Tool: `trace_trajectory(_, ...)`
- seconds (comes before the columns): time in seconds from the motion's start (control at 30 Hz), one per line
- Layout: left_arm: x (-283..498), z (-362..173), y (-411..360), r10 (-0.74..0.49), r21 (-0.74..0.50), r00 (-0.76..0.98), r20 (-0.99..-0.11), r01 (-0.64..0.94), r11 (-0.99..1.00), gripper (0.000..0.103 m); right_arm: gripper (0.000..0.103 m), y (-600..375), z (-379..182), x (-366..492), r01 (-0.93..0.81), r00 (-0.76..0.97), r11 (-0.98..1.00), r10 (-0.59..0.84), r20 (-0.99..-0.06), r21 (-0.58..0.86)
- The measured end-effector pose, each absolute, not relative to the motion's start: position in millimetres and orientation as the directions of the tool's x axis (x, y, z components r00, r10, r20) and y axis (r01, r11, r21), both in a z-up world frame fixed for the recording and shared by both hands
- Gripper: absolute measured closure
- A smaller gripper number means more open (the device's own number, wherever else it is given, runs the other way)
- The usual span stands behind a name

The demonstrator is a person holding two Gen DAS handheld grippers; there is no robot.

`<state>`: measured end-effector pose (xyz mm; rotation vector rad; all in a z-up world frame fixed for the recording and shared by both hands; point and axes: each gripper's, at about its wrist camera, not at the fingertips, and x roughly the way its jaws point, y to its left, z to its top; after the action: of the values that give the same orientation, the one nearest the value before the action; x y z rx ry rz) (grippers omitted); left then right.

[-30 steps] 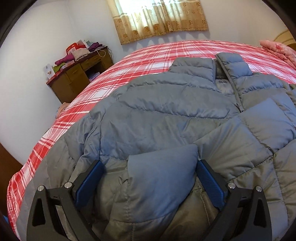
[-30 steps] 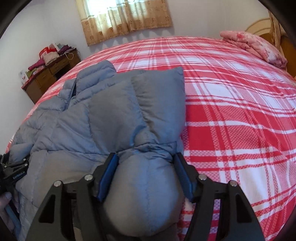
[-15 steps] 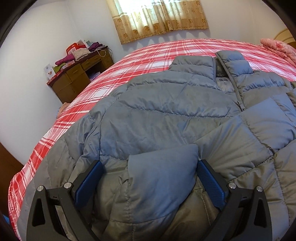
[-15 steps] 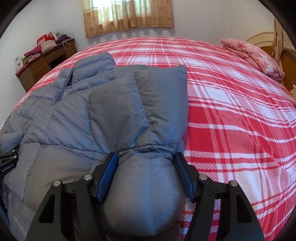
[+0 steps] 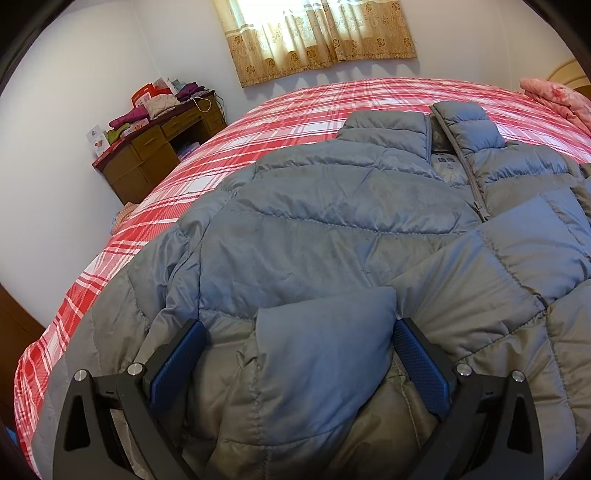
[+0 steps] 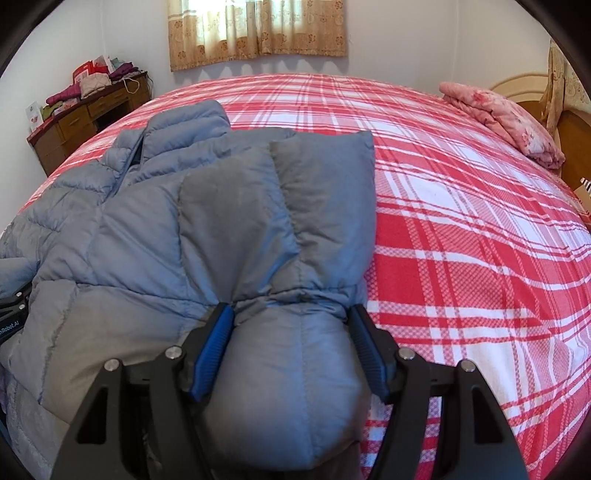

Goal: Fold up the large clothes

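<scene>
A grey-blue puffer jacket lies on a red plaid bed, collar toward the far wall, zipper up. Its sleeves are folded in over the body. My left gripper straddles a bunched fold of the jacket's hem, its blue pads wide apart with the padding filling the gap. My right gripper is shut on a pinched gather of the jacket at its right edge, where the folded sleeve puffs up between the pads.
A brown wooden desk piled with clothes and boxes stands at the bed's far left corner. A pink folded blanket lies at the bed's right by a wooden headboard. Curtains hang on the far wall.
The right wrist view has swung and shifted a little, showing more bed on the right. The left gripper and the jacket have barely moved. Both jaw gaps look unchanged.
</scene>
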<state>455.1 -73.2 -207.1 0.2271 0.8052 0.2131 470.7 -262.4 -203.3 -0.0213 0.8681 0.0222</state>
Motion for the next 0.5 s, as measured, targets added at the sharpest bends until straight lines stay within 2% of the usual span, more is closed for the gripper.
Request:
trace_trajectory(0.17,455,-208,-73,0.277,0.285,0.674,-0.685,-0.102,0.953,0.001,0.035,-261,-204,471,-0.026,0.645,0.999,-0.001,-0.764,-0.024)
trace_trajectory(0.27,457,-206,-73,0.269,0.284,0.667,-0.694,-0.090,0.955,0.001,0.031,-263,-202,473,-0.029,0.636,1.000,0.010,-0.772,-0.011)
trace_trajectory(0.33,451,-198,-67,0.237,0.264,0.667,-0.706,-0.063,0.963,0.001,0.018,-271,-195,468,-0.031,0.636,0.999,0.033,-0.771,0.016)
trace_trajectory(0.5,397,-144,-27,0.188,0.193,0.758,-0.625,-0.084,0.978,0.001,0.016,-301,-168,423,-0.013,0.687,0.994,0.089,-0.722,0.111)
